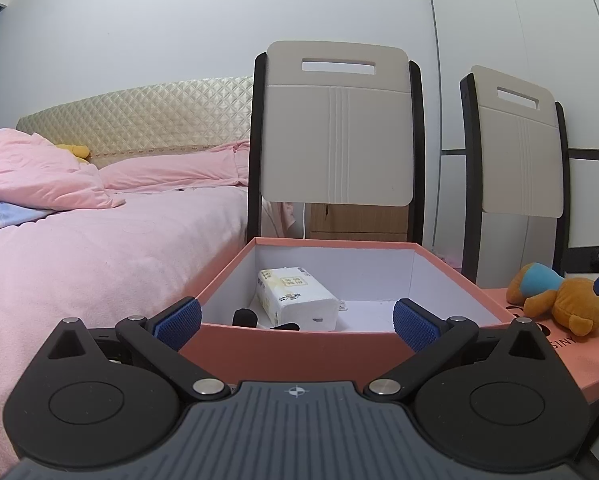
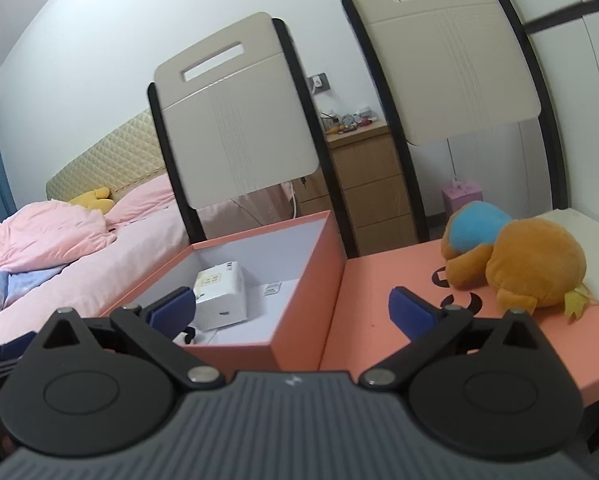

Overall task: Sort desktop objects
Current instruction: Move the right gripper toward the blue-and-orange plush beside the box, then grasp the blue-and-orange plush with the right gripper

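An open salmon-pink box point(image 1: 299, 352) with a white inside holds a white tissue pack point(image 1: 295, 298) and small black items point(image 1: 245, 317). My left gripper point(image 1: 297, 324) is open and empty, its fingers spread at the box's near wall. In the right wrist view the same box point(image 2: 299, 344) and tissue pack point(image 2: 221, 294) show at centre left. An orange plush toy with a blue patch point(image 2: 515, 260) lies on the pink box lid point(image 2: 379, 300) to the right; it also shows in the left wrist view point(image 1: 559, 296). My right gripper point(image 2: 291, 312) is open and empty, above the box's right corner.
Two beige chair backs point(image 1: 335, 128) point(image 1: 519, 140) stand behind the box and lid. A bed with pink bedding point(image 1: 99, 248) lies to the left. A wooden drawer unit point(image 2: 367, 184) with small items on top stands behind the chairs.
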Demonstrator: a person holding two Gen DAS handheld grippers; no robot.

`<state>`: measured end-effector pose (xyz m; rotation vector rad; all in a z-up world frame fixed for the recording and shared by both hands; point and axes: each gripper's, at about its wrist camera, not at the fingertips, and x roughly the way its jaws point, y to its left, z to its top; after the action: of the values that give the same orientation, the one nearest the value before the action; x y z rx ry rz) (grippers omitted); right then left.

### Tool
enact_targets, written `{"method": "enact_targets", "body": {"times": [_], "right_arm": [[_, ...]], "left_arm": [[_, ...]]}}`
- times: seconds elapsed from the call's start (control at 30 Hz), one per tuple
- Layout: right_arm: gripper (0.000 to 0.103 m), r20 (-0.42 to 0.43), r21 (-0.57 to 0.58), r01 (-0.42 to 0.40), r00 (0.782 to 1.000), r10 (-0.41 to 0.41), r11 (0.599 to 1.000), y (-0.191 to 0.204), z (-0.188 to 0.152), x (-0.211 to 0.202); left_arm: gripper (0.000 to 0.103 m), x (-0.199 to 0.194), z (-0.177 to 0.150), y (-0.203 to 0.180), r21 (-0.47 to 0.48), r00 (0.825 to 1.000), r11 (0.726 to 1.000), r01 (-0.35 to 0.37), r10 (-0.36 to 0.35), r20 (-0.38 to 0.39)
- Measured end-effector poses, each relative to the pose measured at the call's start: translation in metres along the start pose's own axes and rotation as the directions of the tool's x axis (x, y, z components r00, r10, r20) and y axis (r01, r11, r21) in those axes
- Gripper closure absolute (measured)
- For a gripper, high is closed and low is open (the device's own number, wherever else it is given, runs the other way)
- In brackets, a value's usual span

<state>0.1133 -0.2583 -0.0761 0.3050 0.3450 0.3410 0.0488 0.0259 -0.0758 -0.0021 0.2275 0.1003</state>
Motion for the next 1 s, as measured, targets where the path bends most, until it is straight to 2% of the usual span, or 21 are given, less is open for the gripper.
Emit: {"method": "enact_targets", "body": {"times": [0.1, 0.27, 0.37, 0.6, 0.8, 0.9, 1.0], "right_arm": [[0.000, -0.008, -0.002, 0.030, 1.000, -0.030, 1.000, -0.011, 0.014, 0.007], [0.000, 0.003, -0.077, 0.111, 0.994, -0.111, 0.991, -0.028, 0.041, 0.032], [0.000, -0.026, -0.093, 0.153, 0.987, -0.156, 0.984, -0.048, 0.052, 0.054], [0.000, -0.085, -0.140, 0.303, 0.945, -0.317, 0.942, -0.097, 0.063, 0.103], [0.000, -0.121, -0.222, 0.350, 0.916, -0.382, 0.910, -0.123, 0.056, 0.118], [0.000, -0.130, -0.225, 0.353, 0.913, -0.387, 0.908, -0.132, 0.050, 0.121], [0.000, -0.119, -0.328, 0.367, 0.898, -0.423, 0.871, -0.130, 0.041, 0.128]], "left_arm": [[0.000, 0.000, 0.000, -0.001, 0.003, 1.000, 1.000, 0.000, 0.000, 0.000], [0.000, 0.001, 0.000, -0.002, 0.009, 1.000, 1.000, -0.001, 0.001, -0.003], [0.000, 0.001, 0.000, -0.002, 0.013, 1.000, 1.000, -0.001, 0.001, -0.004], [0.000, 0.000, 0.000, -0.002, 0.016, 1.000, 1.000, -0.001, 0.001, -0.007], [0.000, 0.001, 0.000, -0.001, 0.016, 1.000, 1.000, -0.002, 0.003, -0.010], [0.000, 0.001, 0.000, -0.001, 0.017, 1.000, 1.000, -0.002, 0.002, -0.010], [0.000, 0.001, 0.000, -0.001, 0.016, 1.000, 1.000, 0.000, 0.000, -0.010]]}}
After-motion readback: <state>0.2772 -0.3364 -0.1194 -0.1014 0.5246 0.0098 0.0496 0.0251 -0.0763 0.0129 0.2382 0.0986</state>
